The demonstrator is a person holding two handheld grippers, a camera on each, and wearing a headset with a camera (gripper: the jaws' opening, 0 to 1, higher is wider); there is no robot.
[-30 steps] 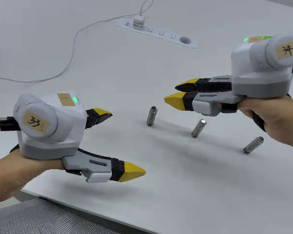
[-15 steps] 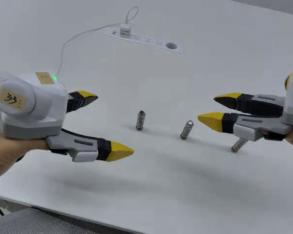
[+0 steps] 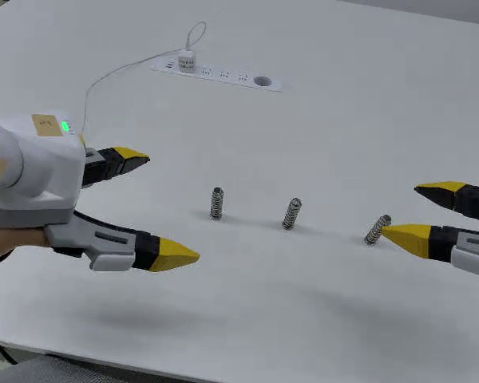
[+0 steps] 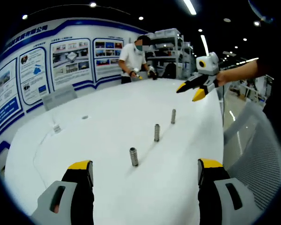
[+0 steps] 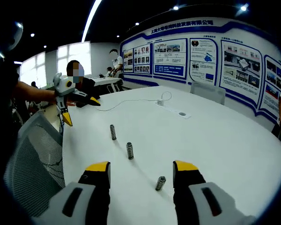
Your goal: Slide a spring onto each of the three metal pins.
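- three springs stand in a row in the middle of the worktop [image 3: 303,319]: the left spring [image 3: 216,203] is upright, while the middle spring [image 3: 292,213] and the right spring [image 3: 377,228] lean. i cannot tell whether pins sit inside them.
- the right hand-held gripper [image 3: 402,211] has its jaws parted and empty. it has drawn back from above the middle of the row to the right side, and its nearer tip is now just beside the right spring.
- the left hand-held gripper [image 3: 168,207] stays left of the row, jaws wide apart and holding nothing.
- a power strip [image 3: 217,74] with its cable lies at the far side of the worktop.
- the left gripper view adds a person [image 4: 133,58] standing at the worktop's far end and wall posters [image 4: 51,65] behind.
- the right gripper view shows a mesh chair back [image 5: 28,164] beside the worktop.
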